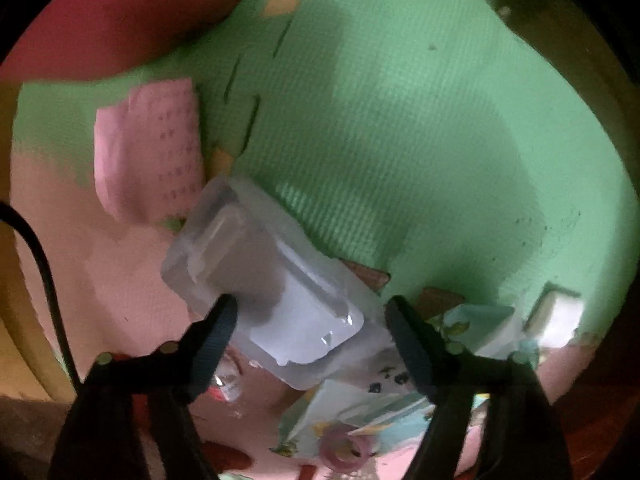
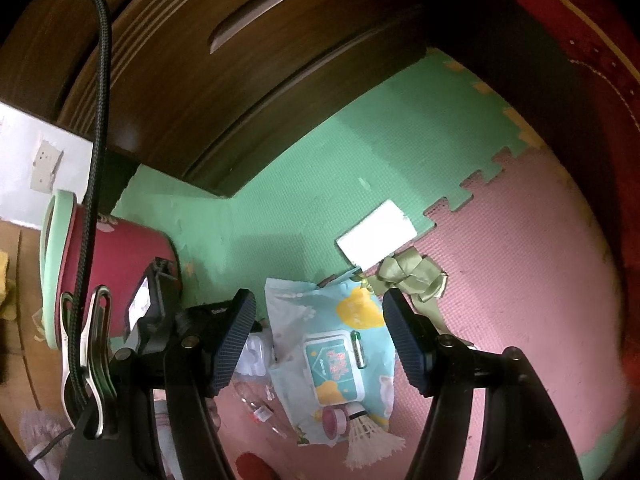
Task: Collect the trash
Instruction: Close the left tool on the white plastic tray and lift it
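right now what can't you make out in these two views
- Left wrist view: whether the left gripper pads press the clear plastic tray; blur hides any contact.
- Left wrist view: print on the pink paper, blurred and too small.
- Right wrist view: the crumpled clear plastic, partly behind the right gripper.
- Right wrist view: the red bin opening, turned away.

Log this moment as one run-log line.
stage: reaching for trash | left gripper: open around clear plastic container, no grip visible | right gripper: open, empty, above wet-wipes pack | surface: foam floor mat
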Demonstrator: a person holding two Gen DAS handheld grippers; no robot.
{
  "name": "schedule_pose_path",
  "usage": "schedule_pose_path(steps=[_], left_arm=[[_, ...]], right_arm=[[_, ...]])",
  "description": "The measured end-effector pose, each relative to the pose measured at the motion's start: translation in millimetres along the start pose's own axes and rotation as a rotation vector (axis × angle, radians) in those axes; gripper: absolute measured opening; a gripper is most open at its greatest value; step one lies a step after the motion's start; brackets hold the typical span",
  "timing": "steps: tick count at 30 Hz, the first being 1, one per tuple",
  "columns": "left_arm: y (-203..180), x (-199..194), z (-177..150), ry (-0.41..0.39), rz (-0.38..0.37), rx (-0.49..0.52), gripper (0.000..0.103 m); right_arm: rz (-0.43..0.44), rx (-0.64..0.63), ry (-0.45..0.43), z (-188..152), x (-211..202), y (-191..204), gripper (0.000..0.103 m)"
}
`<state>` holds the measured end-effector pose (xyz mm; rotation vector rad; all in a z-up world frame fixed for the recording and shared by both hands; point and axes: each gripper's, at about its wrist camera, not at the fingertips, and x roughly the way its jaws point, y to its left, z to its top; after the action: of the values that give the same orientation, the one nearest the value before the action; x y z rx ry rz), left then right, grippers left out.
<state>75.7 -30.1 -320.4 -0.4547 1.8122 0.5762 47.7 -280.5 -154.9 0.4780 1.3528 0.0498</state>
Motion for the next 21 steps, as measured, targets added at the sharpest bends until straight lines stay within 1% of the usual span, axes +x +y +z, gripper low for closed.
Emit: schedule_pose_path(steps=[1,2,3,4,5,6,7,8,10,11,12,13,15,16,18,19,20,21], left_arm=[[-5.0,-6.3,0.1,-0.04,0.032,0.034,0.059],[-8.5,-10.2,0.2,-0.063,0.043,0.058,0.046],[-11.6,-14.2,0.5,-0.082,0.046,0.083,0.036],[-13.5,-17.8,1.9,-0.092,0.044,0.1,0.032],[-14.4,-20.1,2.6,-0.096,0.034,0.11,0.025],[-15.4,-22.0,2.3,-0.102,0.016,0.123,0.014],[-16.6,-22.4,2.1,-0.104,-0.011,0.138,0.008],[-18.3,-22.1,2.0,-0.096,-0.03,0.164,0.008],[-23.9,-23.6,-0.5,-0.115,-0.031,0.225,0.008],[-32.0,-24.3,-3.1,-0.13,-0.055,0.281,0.007],[-41.8,-25.0,-6.4,-0.128,-0.085,0.346,0.007],[-50.3,-27.5,-11.1,-0.133,-0.091,0.394,0.007],[-61.1,-39.3,-20.4,-0.197,-0.074,0.484,0.007],[-65.8,-46.6,-26.0,-0.241,-0.044,0.535,0.007],[-68.0,-57.5,-33.5,-0.302,0.007,0.605,0.009],[-66.3,-63.8,-35.9,-0.323,0.034,0.623,0.012],[-64.8,-67.7,-35.4,-0.326,0.044,0.624,0.024],[-61.5,-70.8,-34.1,-0.321,0.048,0.613,0.04]], right_arm=[[0.0,0.004,0.0,0.3,0.3,-1.0,0.068],[0.0,0.008,-0.001,0.6,0.6,-2.1,0.068],[0.0,0.011,-0.001,1.0,0.8,-2.6,0.068],[0.0,0.012,-0.003,1.4,0.7,-2.7,0.068],[0.0,0.009,-0.004,1.6,0.5,-2.4,0.068],[0.001,0.005,-0.006,1.7,0.0,-2.1,0.068],[0.002,0.0,-0.01,1.8,-0.7,-1.6,0.068],[0.002,-0.003,-0.011,1.8,-1.1,-1.4,0.068],[0.005,-0.003,-0.016,2.4,-2.1,-1.7,0.068],[0.005,-0.004,-0.017,2.7,-2.5,-2.6,0.068],[0.004,-0.004,-0.018,3.0,-2.7,-3.3,0.068],[0.003,-0.005,-0.02,3.3,-2.9,-4.2,0.068],[-0.001,-0.004,-0.02,4.0,-2.2,-5.8,0.068],[-0.004,0.0,-0.017,4.3,-1.6,-7.4,0.068],[-0.005,0.008,-0.013,4.9,-0.2,-10.3,0.068],[-0.004,0.01,-0.012,5.1,0.2,-11.3,0.068],[-0.004,0.01,-0.011,5.4,0.8,-11.3,0.068],[-0.004,0.009,-0.009,5.6,1.2,-11.6,0.068]])
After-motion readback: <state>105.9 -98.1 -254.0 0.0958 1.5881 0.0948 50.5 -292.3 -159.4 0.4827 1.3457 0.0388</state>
